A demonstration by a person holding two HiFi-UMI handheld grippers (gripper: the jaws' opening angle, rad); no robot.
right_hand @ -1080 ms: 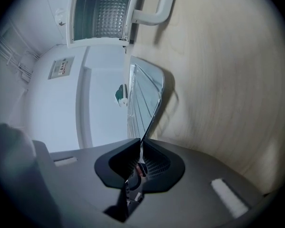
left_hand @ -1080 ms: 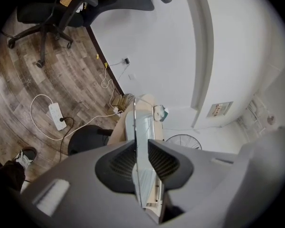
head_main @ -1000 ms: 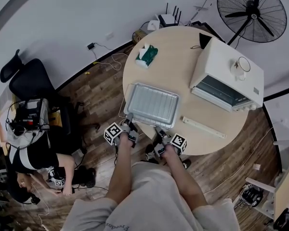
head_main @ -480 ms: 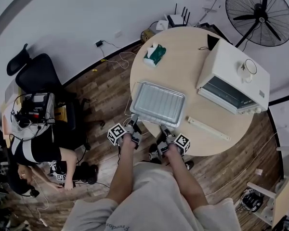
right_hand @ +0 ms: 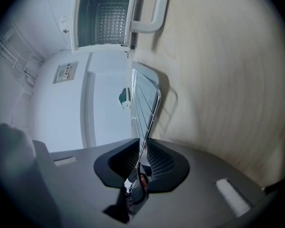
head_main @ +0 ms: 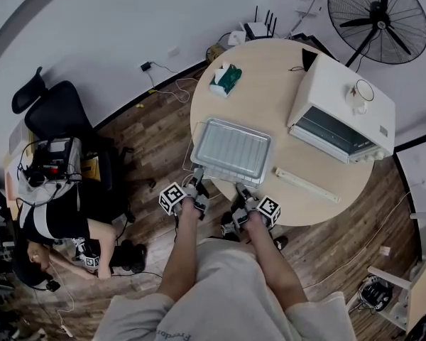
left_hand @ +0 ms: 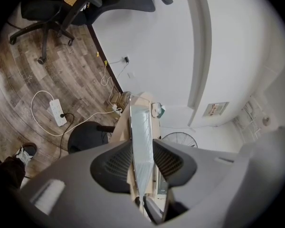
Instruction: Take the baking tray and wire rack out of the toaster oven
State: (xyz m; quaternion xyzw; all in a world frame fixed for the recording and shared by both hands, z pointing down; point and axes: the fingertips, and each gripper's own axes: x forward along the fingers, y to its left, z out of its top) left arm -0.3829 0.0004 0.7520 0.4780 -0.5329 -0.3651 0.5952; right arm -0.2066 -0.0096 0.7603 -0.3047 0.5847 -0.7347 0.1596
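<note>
Jaws just easing open on both sides, tray [head_main: 233, 150] on desk [head_main: 270, 91], open toaster oven [head_main: 341, 112] beyond, tissue box [head_main: 226, 79] nearby, left gripper [head_main: 197, 178] wide, right gripper [head_main: 240, 189] narrow, tray rim between each.

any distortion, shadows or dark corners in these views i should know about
Head view: strong fisheye, table and walls bulge, but lighting is even and detail sharp. Left gripper view: black corners; baking tray seen edge-on, stretched. Right gripper view: black corners too; the tray throws a soft shadow on the table; toaster oven curves at the top.
</note>
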